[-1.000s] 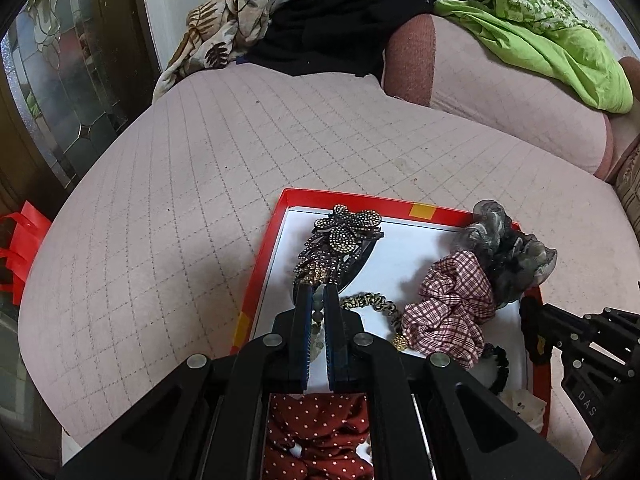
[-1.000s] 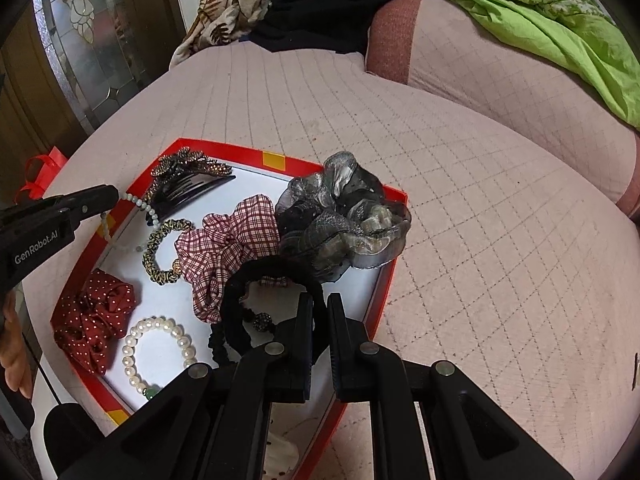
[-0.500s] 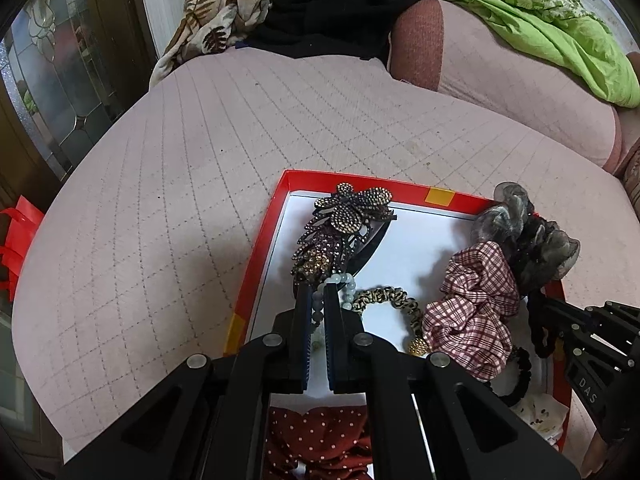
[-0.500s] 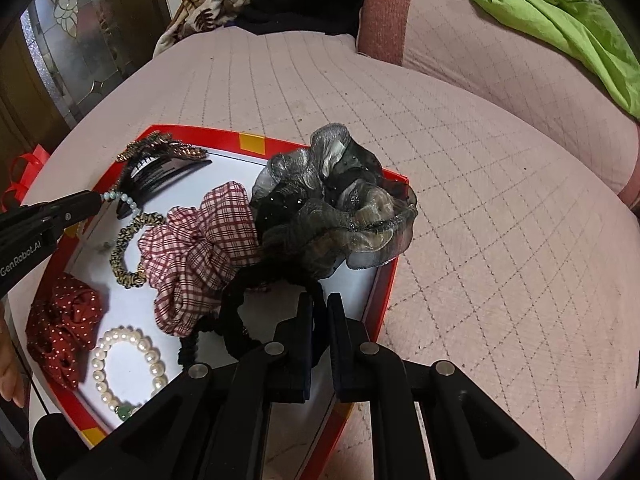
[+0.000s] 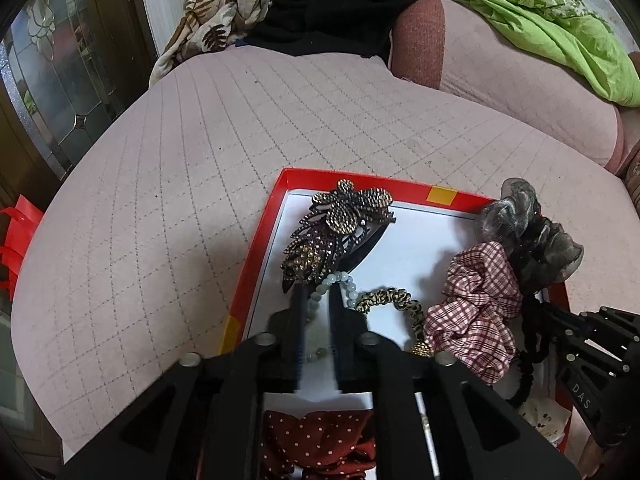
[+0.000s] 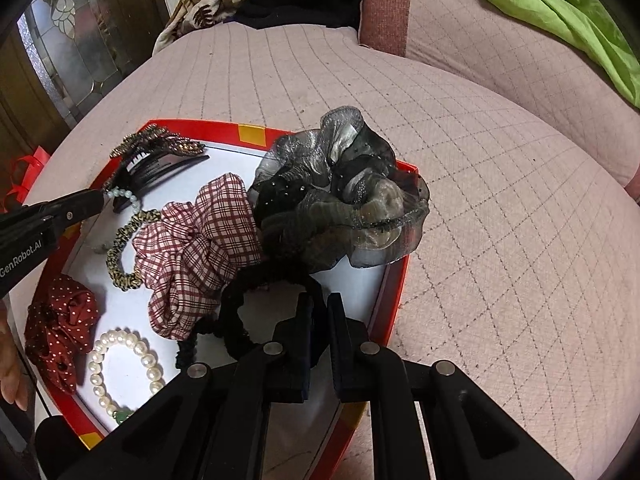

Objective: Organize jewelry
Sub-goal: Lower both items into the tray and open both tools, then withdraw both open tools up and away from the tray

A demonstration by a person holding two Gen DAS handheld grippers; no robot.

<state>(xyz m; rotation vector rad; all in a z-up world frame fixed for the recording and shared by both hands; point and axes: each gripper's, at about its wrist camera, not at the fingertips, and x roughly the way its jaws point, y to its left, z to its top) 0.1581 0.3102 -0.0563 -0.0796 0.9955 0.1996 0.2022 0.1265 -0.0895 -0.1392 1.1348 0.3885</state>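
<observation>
At the left of the red tray (image 6: pixel 394 276), the left gripper's (image 5: pixel 316 300) jaws are being opened around a pale bead bracelet (image 5: pixel 340 282). At the right near edge, a black hair tie (image 6: pixel 236 304) is clamped by the right gripper (image 6: pixel 320 300).

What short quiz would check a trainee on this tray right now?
1. True or false: the pearl bracelet lies outside the tray.
2. The right tongs grip: A watch, B black tie, C ring?
3. What colour is the scrunchie overhanging the tray's rim?
Key: 1 false, it lies inside; 2 B; 3 grey, the grey scrunchie.
</observation>
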